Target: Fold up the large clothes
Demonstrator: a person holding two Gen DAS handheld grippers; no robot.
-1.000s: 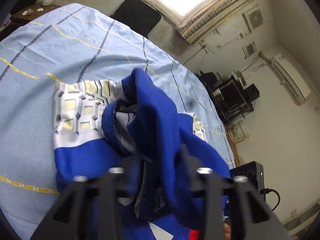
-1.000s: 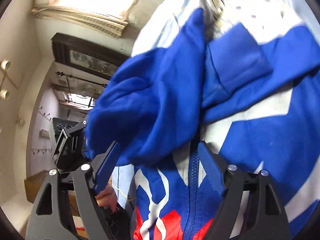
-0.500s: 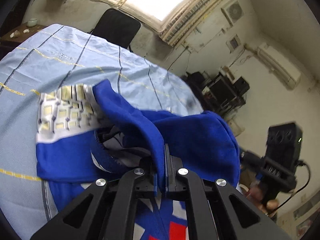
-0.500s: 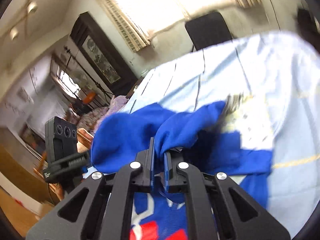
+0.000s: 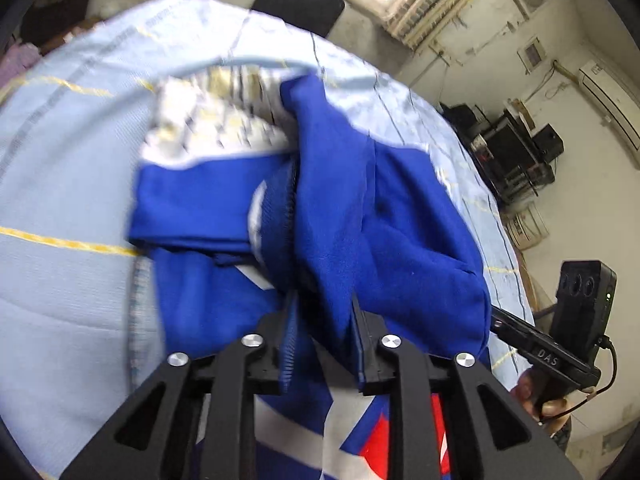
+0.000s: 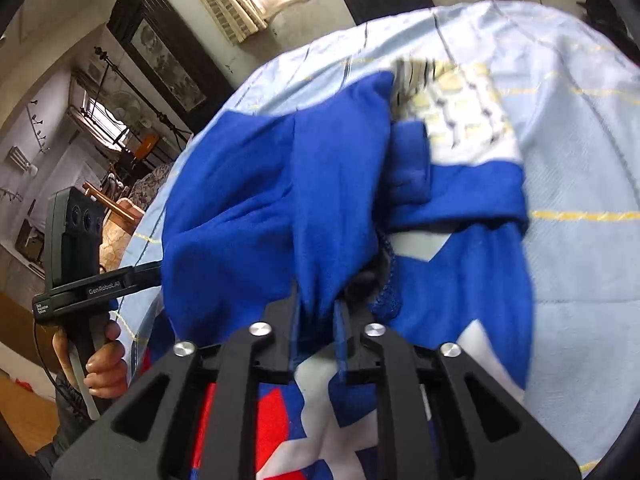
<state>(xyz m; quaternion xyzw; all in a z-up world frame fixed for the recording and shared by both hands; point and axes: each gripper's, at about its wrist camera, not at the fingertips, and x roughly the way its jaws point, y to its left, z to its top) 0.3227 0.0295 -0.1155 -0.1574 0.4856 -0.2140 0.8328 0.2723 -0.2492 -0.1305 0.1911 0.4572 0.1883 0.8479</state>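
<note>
Both claws we hold are opening. Our left gripper (image 5: 322, 308) stands narrowly parted, a fold of the blue fleece jacket with white and red panels (image 5: 384, 216) between its fingers; our right gripper (image 6: 318, 300) is likewise parted around a bunched blue fold (image 6: 320, 184). We cannot tell whether the pads press the cloth. We see the jacket heaped on the pale blue bedsheet with yellow and dark stripes (image 5: 68, 168).
</note>
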